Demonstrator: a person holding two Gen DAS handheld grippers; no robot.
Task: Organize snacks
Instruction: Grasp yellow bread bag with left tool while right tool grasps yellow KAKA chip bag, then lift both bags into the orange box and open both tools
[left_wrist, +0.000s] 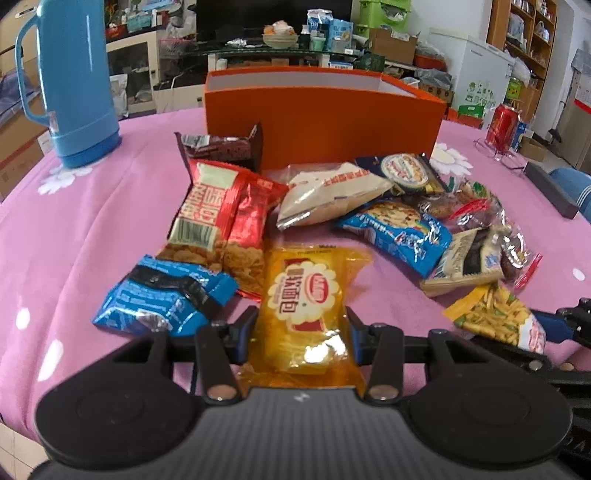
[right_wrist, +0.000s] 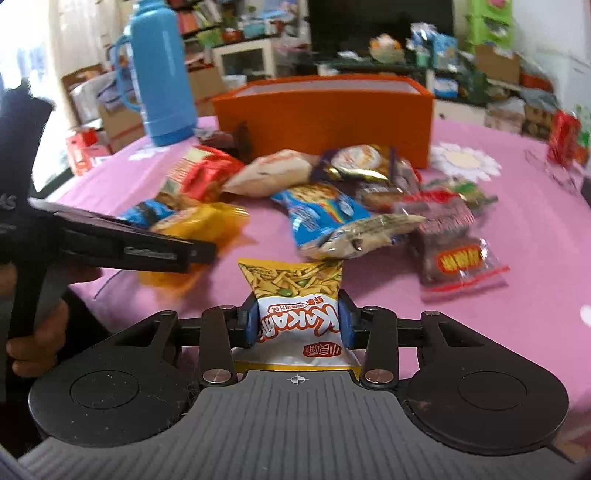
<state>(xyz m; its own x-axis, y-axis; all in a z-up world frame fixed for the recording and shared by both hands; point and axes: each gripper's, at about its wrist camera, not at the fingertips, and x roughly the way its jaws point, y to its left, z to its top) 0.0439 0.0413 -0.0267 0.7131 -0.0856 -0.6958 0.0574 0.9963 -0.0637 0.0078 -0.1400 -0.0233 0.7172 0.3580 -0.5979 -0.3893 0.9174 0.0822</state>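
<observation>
My left gripper (left_wrist: 301, 325) is shut on a yellow bread packet (left_wrist: 303, 299) at the near edge of the snack pile. My right gripper (right_wrist: 297, 317) is shut on a yellow-and-white Kaka stick-snack bag (right_wrist: 295, 291); that bag also shows in the left wrist view (left_wrist: 495, 317). An open orange box (left_wrist: 325, 110) stands behind the pile, also in the right wrist view (right_wrist: 332, 110). Several packets lie loose on the pink tablecloth (left_wrist: 74, 229): a red one (left_wrist: 225, 206), a blue one (left_wrist: 162, 295), a white one (left_wrist: 332, 192).
A tall blue thermos (left_wrist: 74, 81) stands at the far left of the table. A red can (left_wrist: 502, 125) and a dark flat box (left_wrist: 550, 188) are at the right. The left gripper's body and hand (right_wrist: 92, 243) cross the left of the right wrist view.
</observation>
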